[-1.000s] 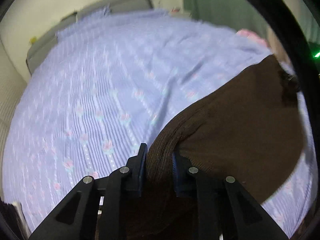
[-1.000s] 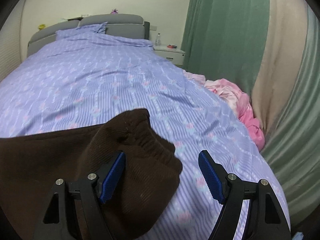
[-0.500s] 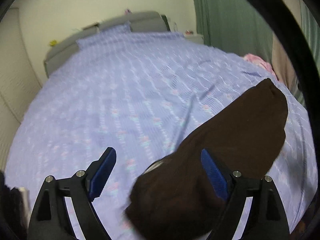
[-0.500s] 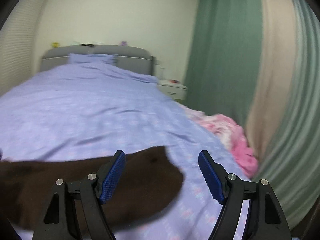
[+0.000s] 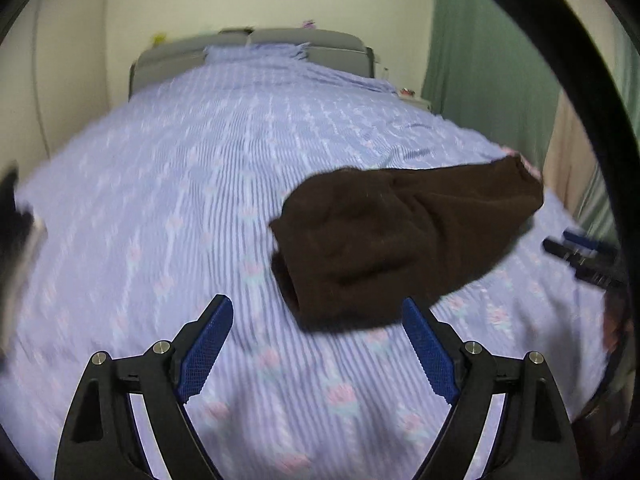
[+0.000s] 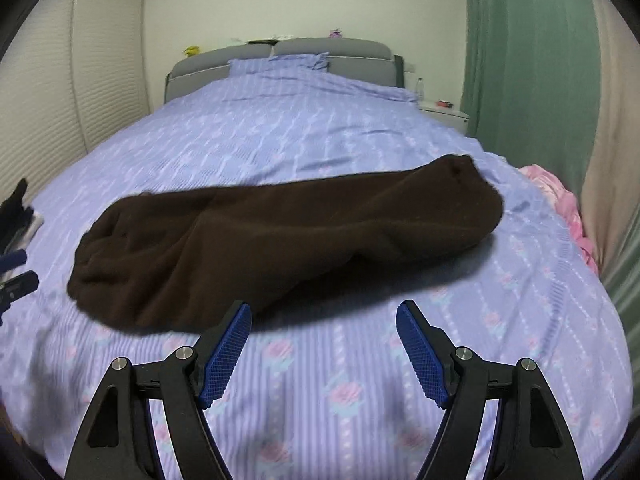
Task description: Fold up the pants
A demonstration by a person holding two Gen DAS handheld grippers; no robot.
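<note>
Dark brown pants [image 6: 280, 248] lie folded in a long strip across the foot of the bed, also seen as brown pants [image 5: 400, 240] in the left wrist view. My left gripper [image 5: 316, 336] is open, held back from the pants' near left end, with only bedspread between its blue pads. My right gripper [image 6: 324, 344] is open too, just short of the pants' near edge, nothing between its fingers. The right gripper's tips [image 5: 576, 248] show at the right edge of the left wrist view; the left gripper's tips [image 6: 16, 276] show at the left edge of the right wrist view.
The bed has a lilac striped floral bedspread [image 6: 320, 136] and a grey headboard [image 6: 332, 52]. Pink bedding [image 6: 560, 208] lies off the right side by green curtains [image 6: 528, 60]. A white nightstand [image 6: 444, 114] stands at back right. A dark and white item [image 6: 18, 216] sits at the left edge.
My left gripper opened and let go of the pants, then both grippers pulled back toward the foot of the bed. The pants now lie flat on the bedspread.
</note>
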